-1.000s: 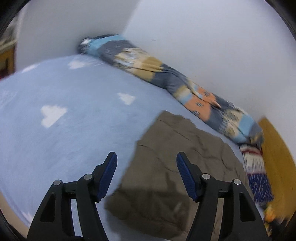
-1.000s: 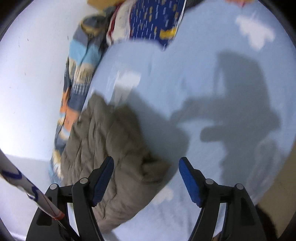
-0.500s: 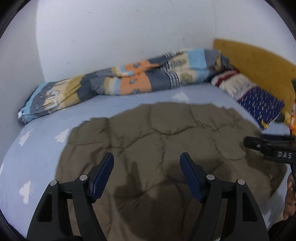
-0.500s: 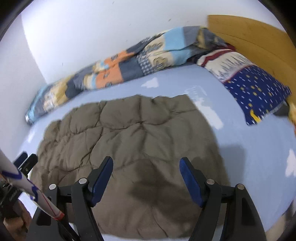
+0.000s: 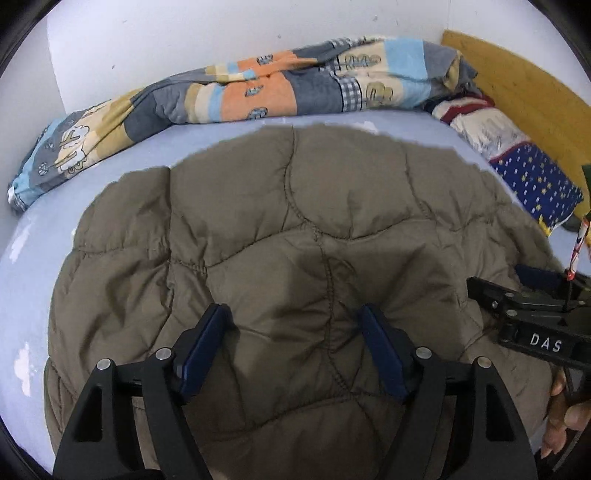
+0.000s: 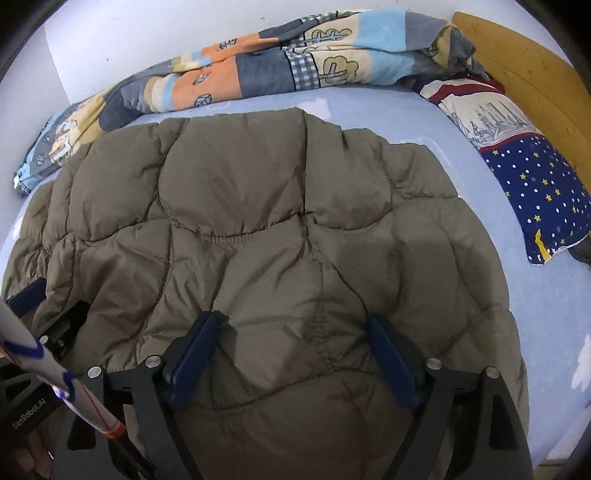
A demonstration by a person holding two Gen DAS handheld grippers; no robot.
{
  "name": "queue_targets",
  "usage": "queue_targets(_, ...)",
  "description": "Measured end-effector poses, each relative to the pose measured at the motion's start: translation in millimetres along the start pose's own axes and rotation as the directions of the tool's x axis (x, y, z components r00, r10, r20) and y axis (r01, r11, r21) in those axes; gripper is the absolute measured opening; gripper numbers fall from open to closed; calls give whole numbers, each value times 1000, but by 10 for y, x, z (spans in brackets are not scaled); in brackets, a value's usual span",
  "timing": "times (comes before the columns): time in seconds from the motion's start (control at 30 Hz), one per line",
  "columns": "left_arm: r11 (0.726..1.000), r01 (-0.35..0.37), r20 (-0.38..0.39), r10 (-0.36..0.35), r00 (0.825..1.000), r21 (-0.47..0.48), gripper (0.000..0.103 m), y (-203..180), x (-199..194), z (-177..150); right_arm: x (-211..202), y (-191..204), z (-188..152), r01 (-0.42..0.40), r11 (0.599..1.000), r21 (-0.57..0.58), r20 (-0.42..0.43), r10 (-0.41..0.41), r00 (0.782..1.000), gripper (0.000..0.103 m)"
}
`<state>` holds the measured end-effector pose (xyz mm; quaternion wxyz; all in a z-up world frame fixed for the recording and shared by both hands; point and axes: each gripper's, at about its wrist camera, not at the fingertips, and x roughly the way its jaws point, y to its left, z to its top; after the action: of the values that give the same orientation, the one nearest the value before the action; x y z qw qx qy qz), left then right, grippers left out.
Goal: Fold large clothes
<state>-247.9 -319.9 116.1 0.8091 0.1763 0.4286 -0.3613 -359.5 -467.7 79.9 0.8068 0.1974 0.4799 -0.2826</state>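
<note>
A large olive-brown quilted jacket (image 5: 288, 229) lies spread flat on a light blue bed sheet (image 5: 33, 236); it also fills the right wrist view (image 6: 266, 221). My left gripper (image 5: 293, 332) is open, fingers pressed down on the jacket's near part. My right gripper (image 6: 291, 339) is open too, resting on the jacket near its front edge. The right gripper shows at the right edge of the left wrist view (image 5: 532, 295). The left gripper shows at the left edge of the right wrist view (image 6: 29, 295).
A rolled patchwork blanket (image 5: 240, 96) lies along the white wall (image 5: 184, 33) at the back. A star-patterned blue pillow (image 6: 532, 184) sits at the right by the wooden headboard (image 6: 532, 70). Blue sheet (image 6: 554, 295) shows to the jacket's right.
Both grippers swung round toward the jacket and came down close onto it, side by side. The jacket now fills both views. Both jaws stayed open.
</note>
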Motion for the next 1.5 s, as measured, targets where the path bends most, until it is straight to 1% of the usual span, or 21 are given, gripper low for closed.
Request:
queue_targets(0.03, 1000, 5, 22, -5, 1000, -18, 75, 44, -78, 11, -17, -17, 3, -10, 1000, 8, 1, 10, 1000, 89)
queue_targets(0.1, 999, 3, 51, -1, 999, -37, 75, 135, -199, 48, -123, -131, 44, -64, 996, 66, 30, 62, 998, 87)
queue_targets(0.13, 999, -19, 76, 23, 997, -51, 75, 226, -284, 73, -181, -174, 66, -78, 993, 85, 47, 74, 996, 85)
queue_targets(0.17, 997, -39, 91, 45, 995, -60, 75, 301, -330, 94, -267, -243, 80, -68, 993, 100, 75, 61, 995, 84)
queue_targets(0.2, 996, -64, 101, 71, 992, -69, 75, 373, -363, 100, -341, -313, 89, -38, 993, 109, 102, 27, 994, 84)
queue_targets(0.23, 991, -105, 102, 113, 988, -87, 75, 493, -377, 105, -396, -392, 96, -5, 993, 120, 122, -10, 992, 84)
queue_targets(0.3, 980, -151, 76, 162, 984, -129, 75, 682, -336, 84, -428, -547, 100, 39, 988, 146, 134, -58, 989, 84)
queue_targets(0.33, 976, -161, 63, 172, 983, -145, 75, 743, -305, 71, -420, -638, 94, 58, 985, 165, 128, -79, 989, 84)
queue_targets(0.4, 964, -182, 3, 186, 983, -193, 75, 899, -166, 15, -345, -813, 68, 72, 972, 225, 97, -96, 991, 84)
queue_targets(0.47, 960, -174, -52, 167, 985, -221, 76, 966, -14, -37, -228, -911, 61, 54, 962, 269, 54, -71, 996, 84)
queue_targets(0.53, 955, -165, -72, 152, 986, -246, 79, 1003, 71, -77, -82, -934, 39, 51, 956, 290, 7, -55, 998, 84)
queue_targets(0.6, 951, -164, -75, 150, 986, -260, 79, 1013, 85, -77, 2, -880, 32, 53, 956, 287, -20, -49, 999, 85)
queue_targets(0.7, 947, -178, -34, 175, 984, -268, 79, 956, -54, -93, -21, -880, 34, 64, 957, 282, -17, -62, 998, 85)
queue_targets(0.8, 948, -177, 49, 197, 979, -264, 79, 869, -229, -96, -188, -903, 24, 54, 952, 302, 35, -67, 997, 85)
queue_targets(0.83, 953, -181, 89, 208, 974, -245, 79, 808, -327, -95, -243, -899, 1, 50, 952, 301, 48, -68, 997, 85)
queue_targets(0.9, 958, -185, 141, 219, 966, -217, 79, 738, -465, -108, -386, -873, -40, 28, 955, 295, 89, -57, 994, 85)
queue_targets(1.0, 965, -187, 198, 223, 955, -187, 79, 658, -654, -155, -541, -716, -160, 15, 975, 223, 117, -42, 992, 85)
queue_targets(1.1, 967, -173, 210, 211, 955, -186, 79, 625, -754, -241, -616, -500, -325, -2, 990, 142, 125, -16, 992, 85)
queue_targets(1.23, 971, -170, 207, 204, 957, -168, 79, 569, -833, -387, -756, -242, -597, -8, 998, 63, 145, -1, 989, 85)
queue_targets(1.4, 971, -186, 197, 214, 957, -151, 79, 549, -879, -545, -862, -151, -794, 11, 1000, 21, 168, -14, 986, 85)
queue_targets(1.5, 968, -196, 182, 224, 958, -160, 79, 586, -879, -611, -876, -153, -870, 26, 999, 27, 167, -30, 986, 85)
